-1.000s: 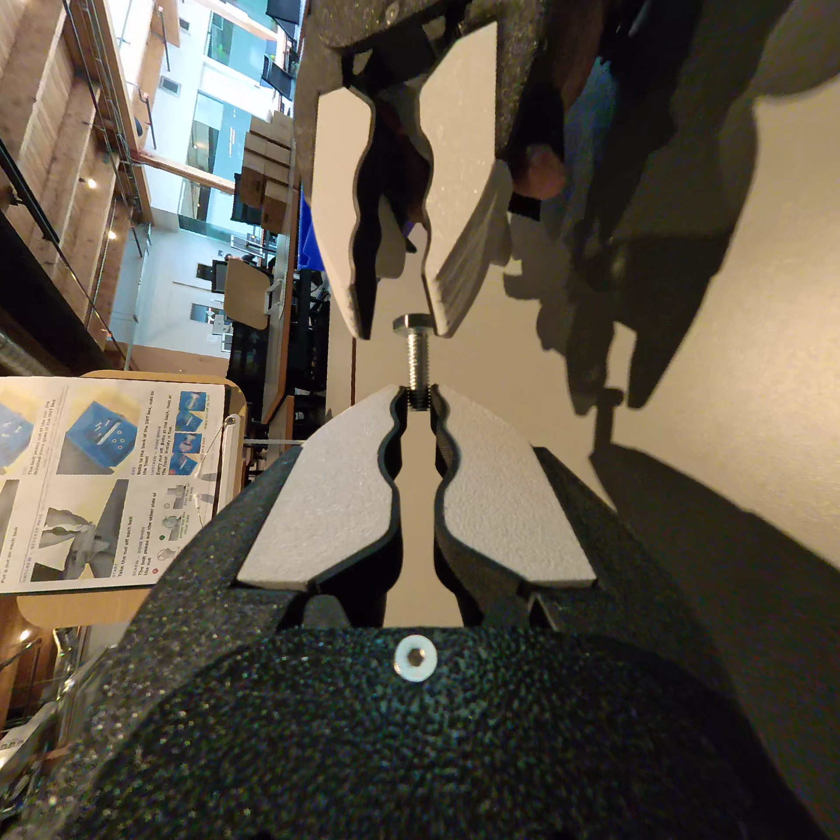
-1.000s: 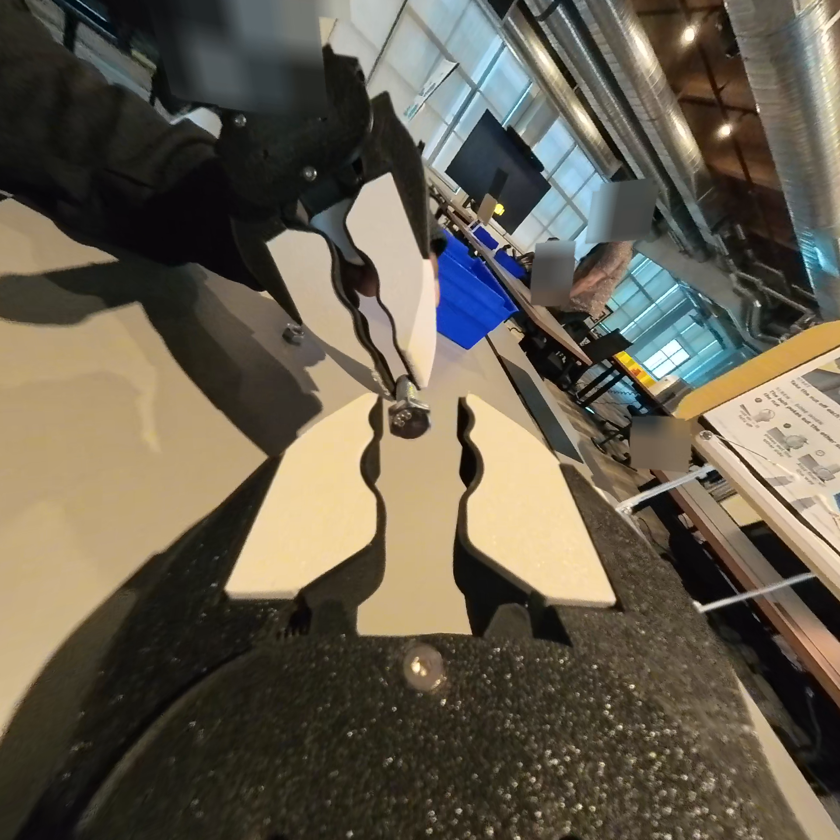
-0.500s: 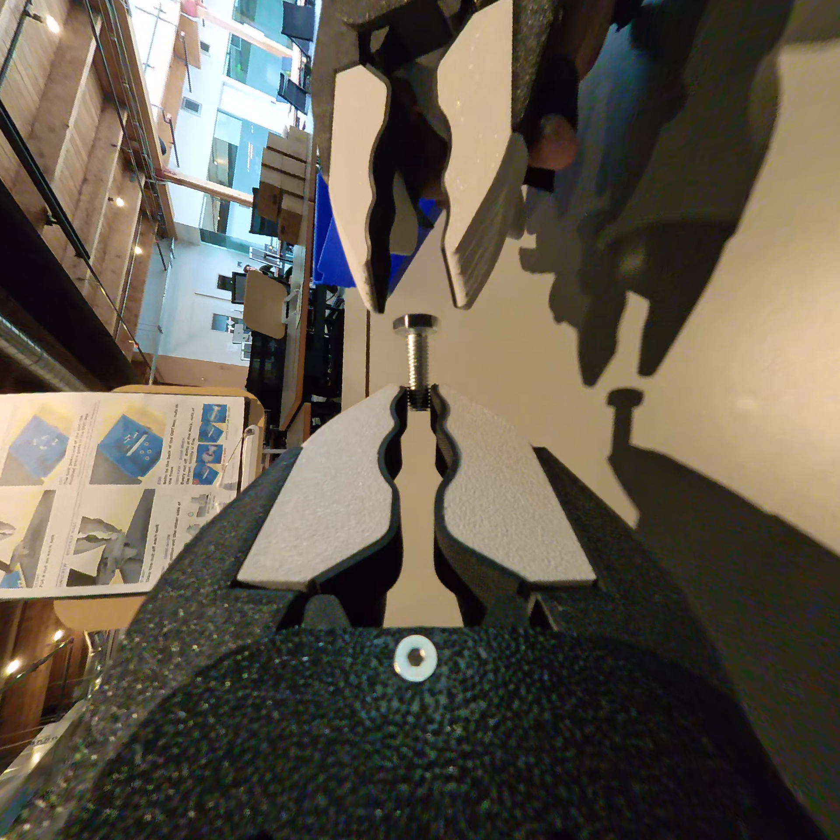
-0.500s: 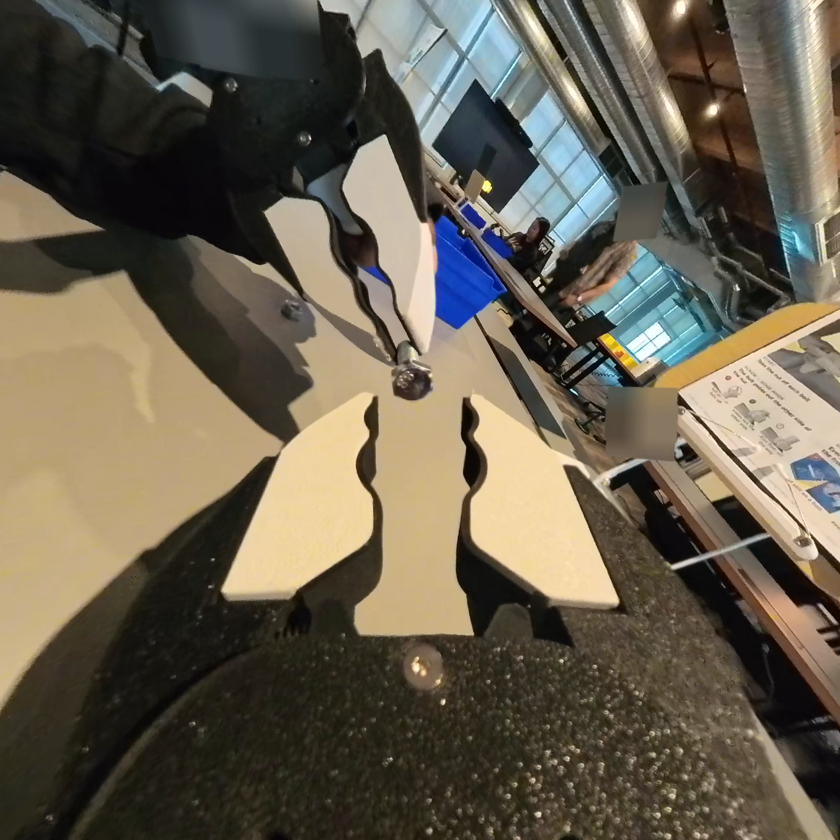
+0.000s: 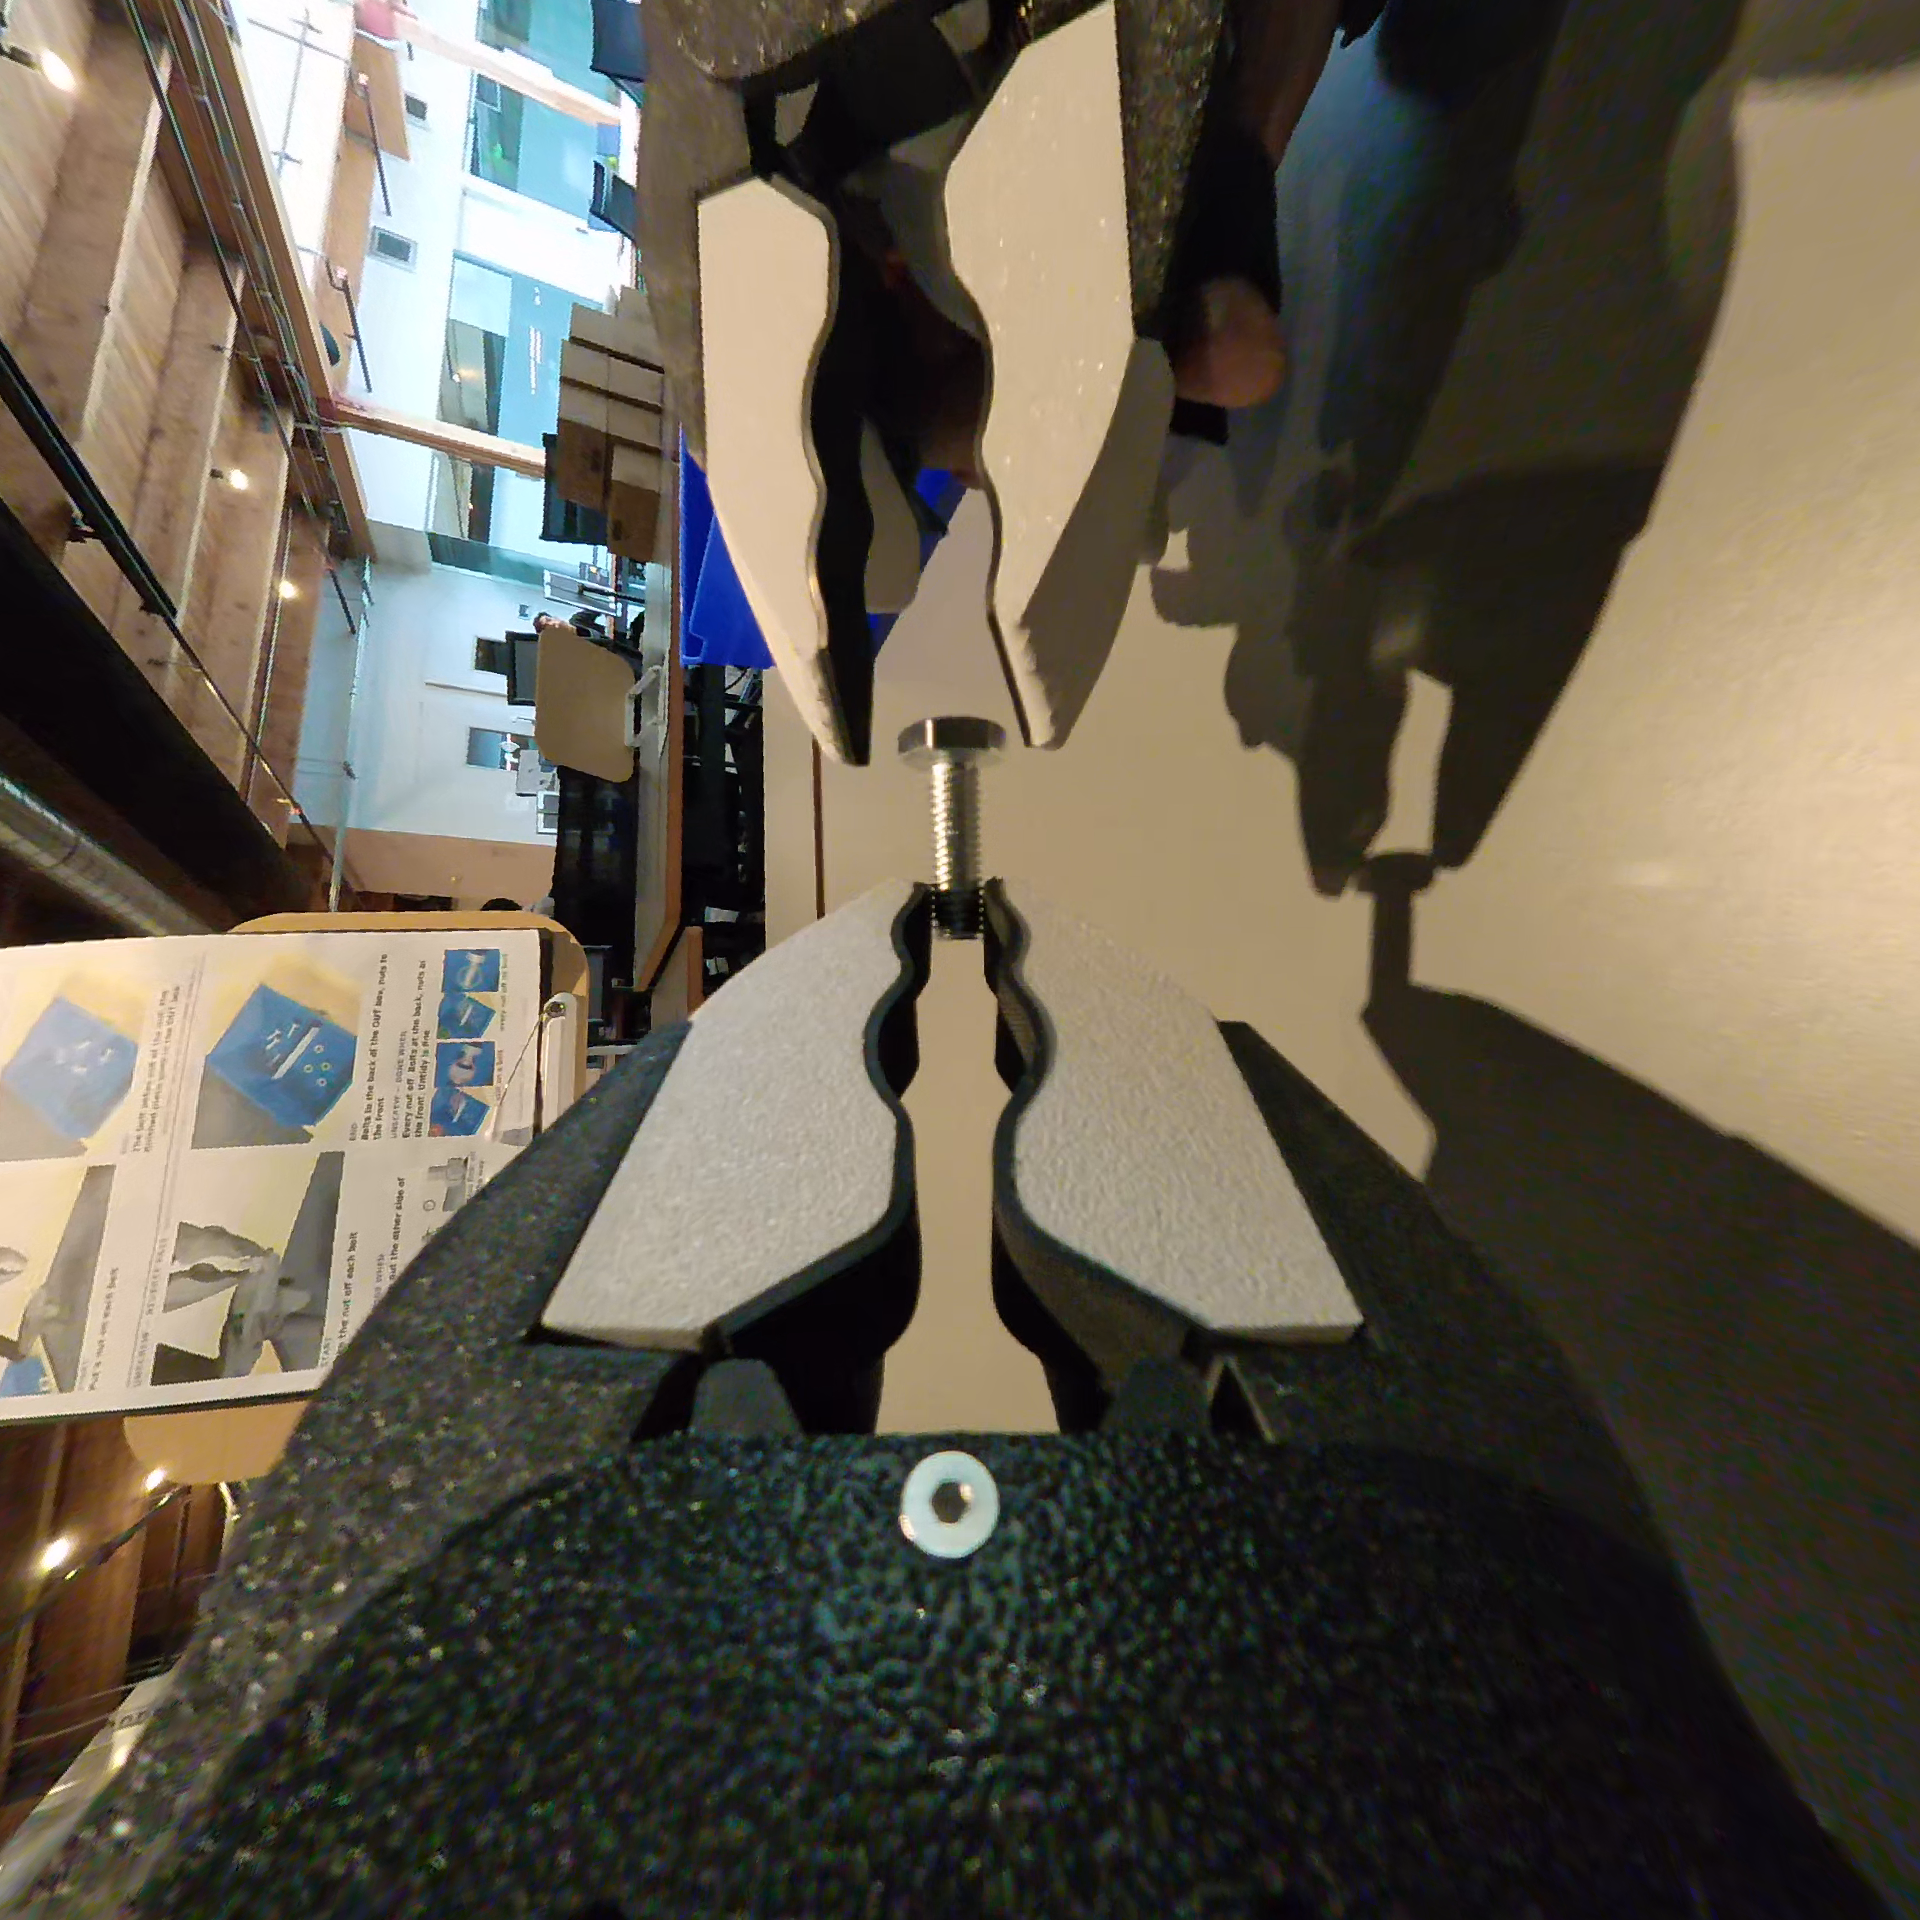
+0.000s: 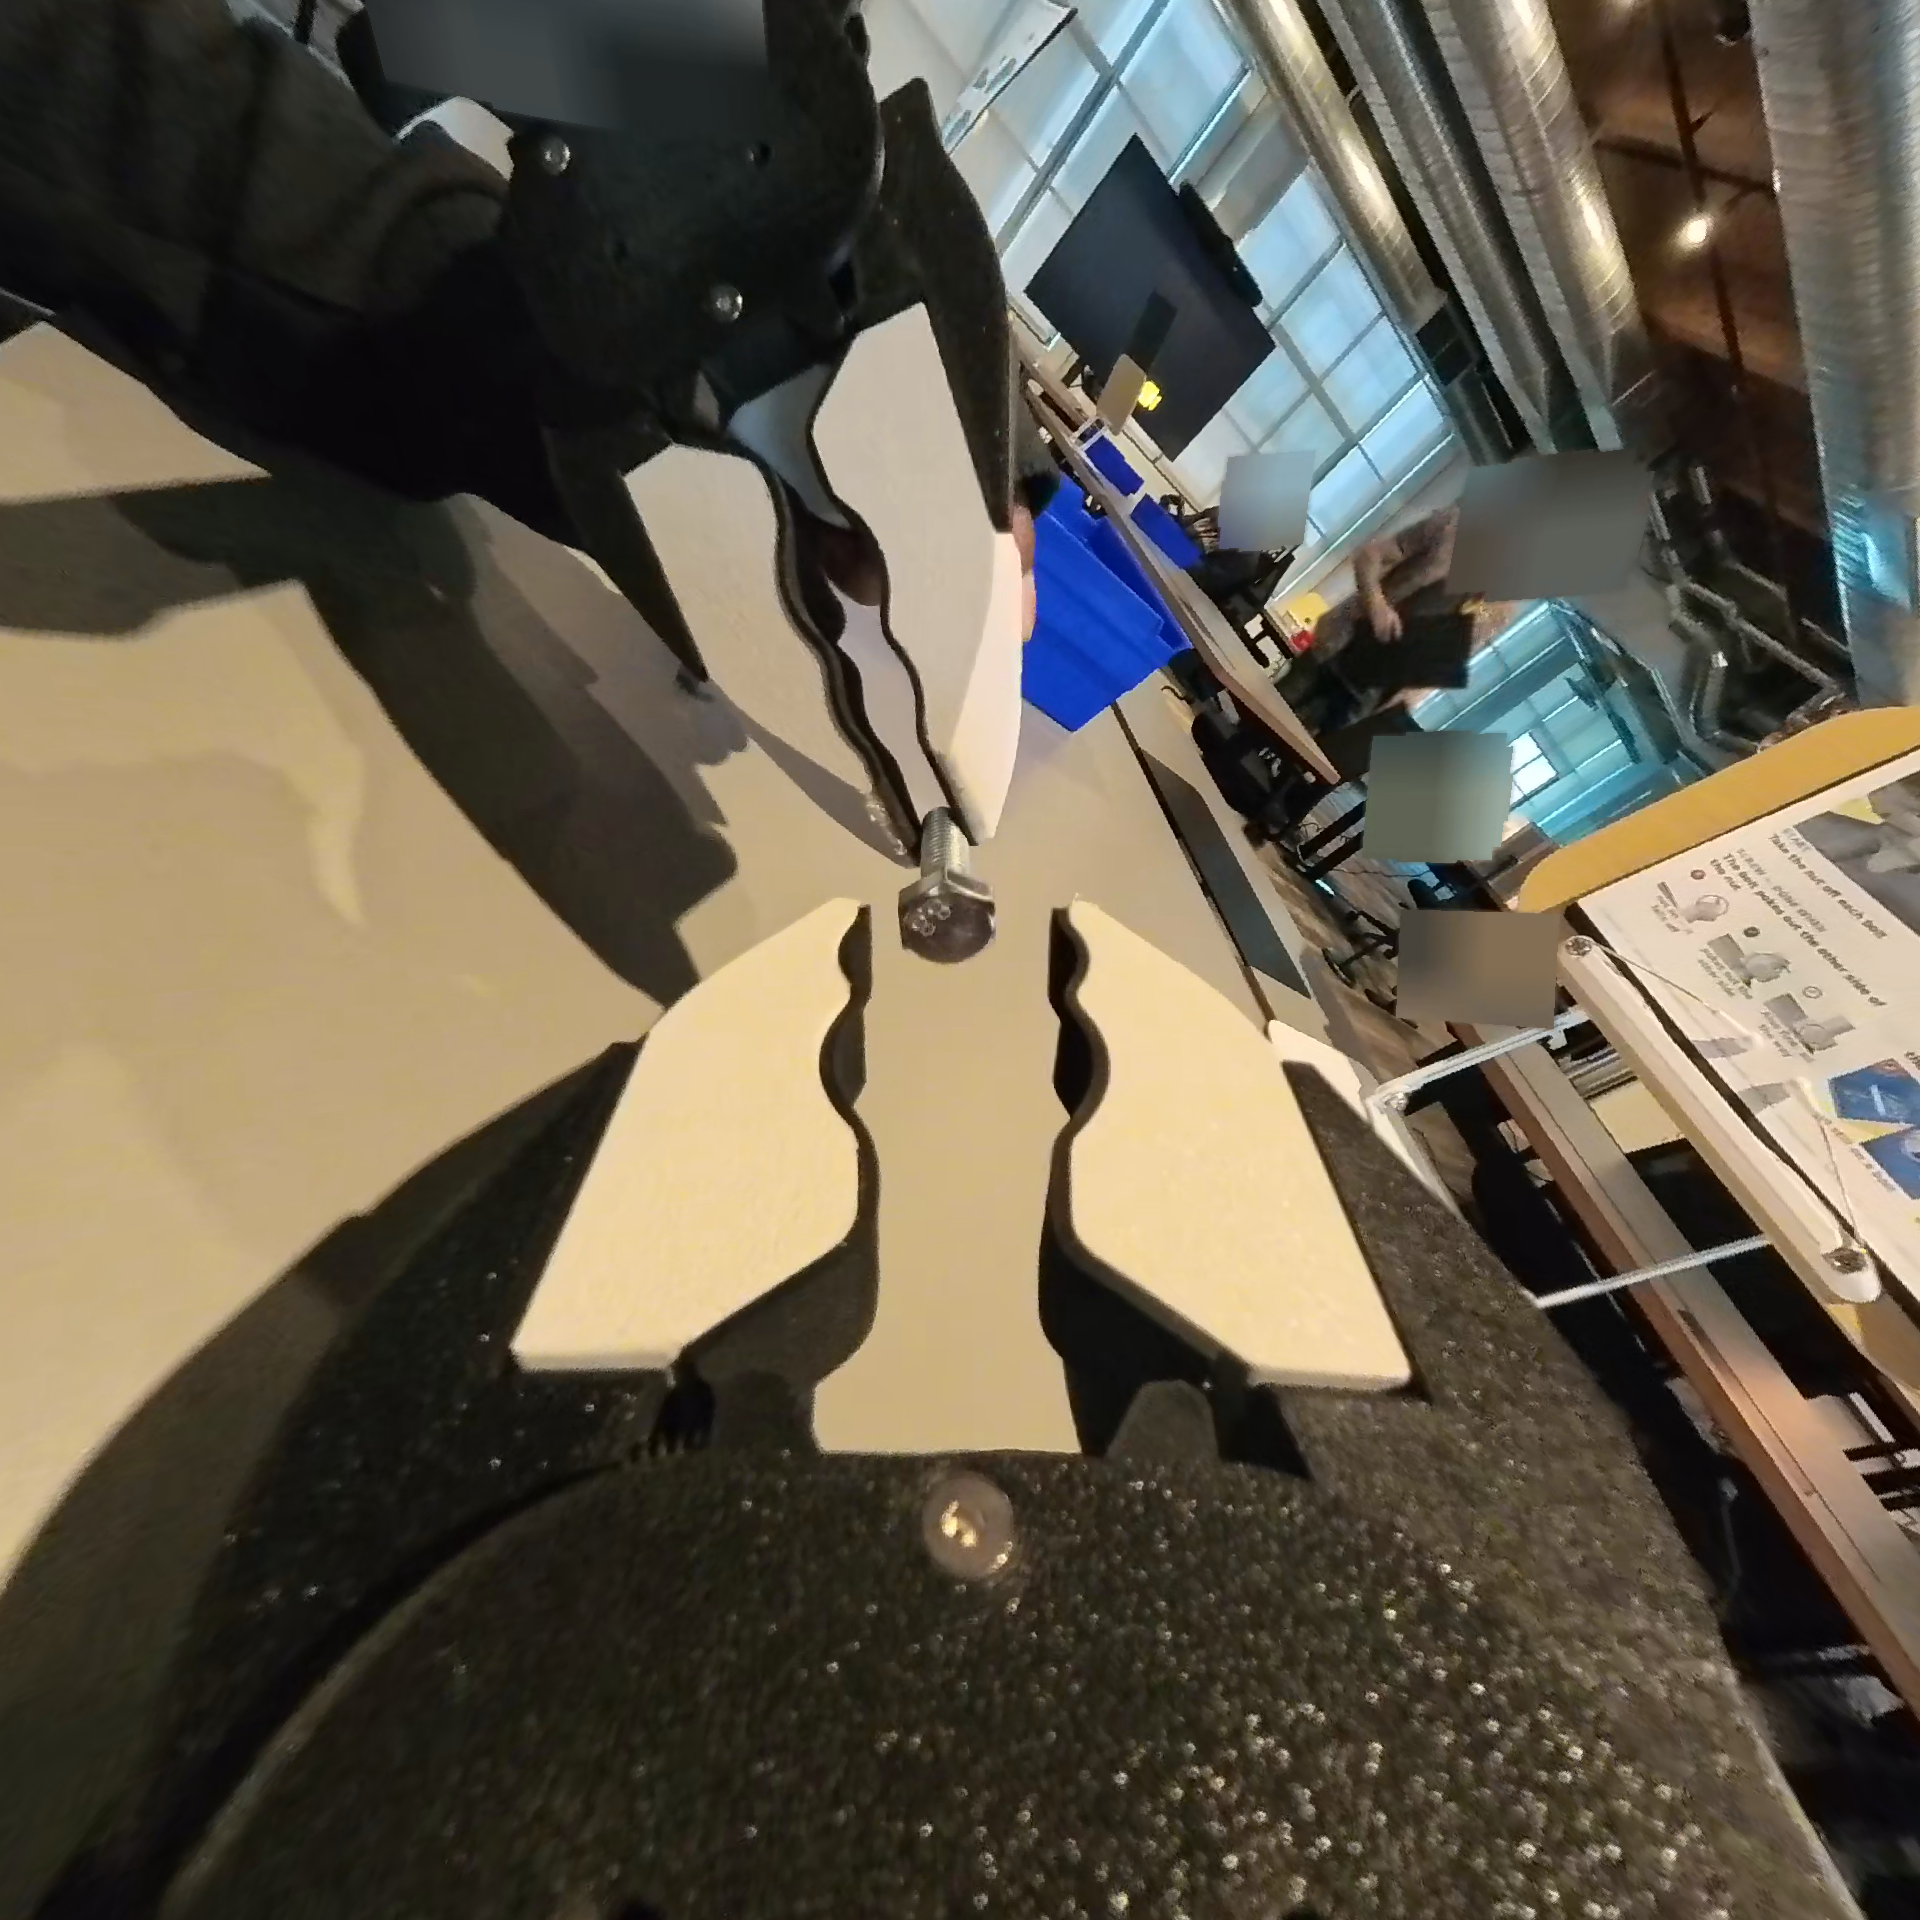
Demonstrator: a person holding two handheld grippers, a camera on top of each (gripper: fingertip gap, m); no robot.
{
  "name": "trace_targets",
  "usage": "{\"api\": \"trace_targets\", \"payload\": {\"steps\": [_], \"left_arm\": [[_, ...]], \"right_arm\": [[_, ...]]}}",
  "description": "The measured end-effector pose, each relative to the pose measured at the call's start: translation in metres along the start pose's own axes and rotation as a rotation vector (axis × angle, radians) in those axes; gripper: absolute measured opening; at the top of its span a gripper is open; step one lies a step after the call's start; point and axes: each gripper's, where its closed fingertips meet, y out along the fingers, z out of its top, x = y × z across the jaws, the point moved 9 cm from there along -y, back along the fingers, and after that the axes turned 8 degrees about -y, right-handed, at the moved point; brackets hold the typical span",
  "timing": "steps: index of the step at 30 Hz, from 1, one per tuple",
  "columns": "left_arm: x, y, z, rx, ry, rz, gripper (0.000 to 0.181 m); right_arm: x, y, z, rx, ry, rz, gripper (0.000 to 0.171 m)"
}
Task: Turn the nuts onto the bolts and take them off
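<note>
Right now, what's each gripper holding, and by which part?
The left gripper pinches the silver hex-head steel bolt by the threaded tip of its shank. The right gripper is open, holding nothing, its fingertips flanking the bolt's head.

A pale, matte tabletop (image 5: 1558,727) carries hard-edged dark shadows. At its far edge sits a bright blue plastic bin (image 6: 1091,644). A printed instruction sheet (image 5: 229,1164) with photos and small text is mounted on a tan wooden board (image 6: 1704,800) (thin white cords brace its white frame). Beyond stand long tables (image 6: 1226,623), a dark wall screen (image 6: 1143,281) against tall windows, and large silver ventilation ducts (image 6: 1849,312) overhead. Stacked cardboard boxes (image 5: 613,426) stand in the distance, beside wood-panelled walls (image 5: 125,312).
</note>
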Motion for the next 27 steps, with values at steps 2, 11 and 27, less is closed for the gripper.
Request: {"api": "trace_targets", "payload": {"steps": [2, 11, 27], "left_arm": [[0.0003, 0.0007, -0.0005, 0.0, -0.005, -0.01, 0.009], [0.0015, 0.0025, -0.0016, -0.006, -0.008, -0.027, 0.009], [0.0018, 0.0019, -0.0018, 0.016, -0.021, -0.05, 0.009]], "right_arm": [[-0.0012, 0.001, -0.0004, -0.001, 0.003, 0.013, 0.031], [-0.0059, 0.0061, 0.0005, -0.038, -0.011, 0.034, 0.027], [-0.0042, 0.0042, 0.0018, -0.027, 0.008, 0.044, 0.022]]}}
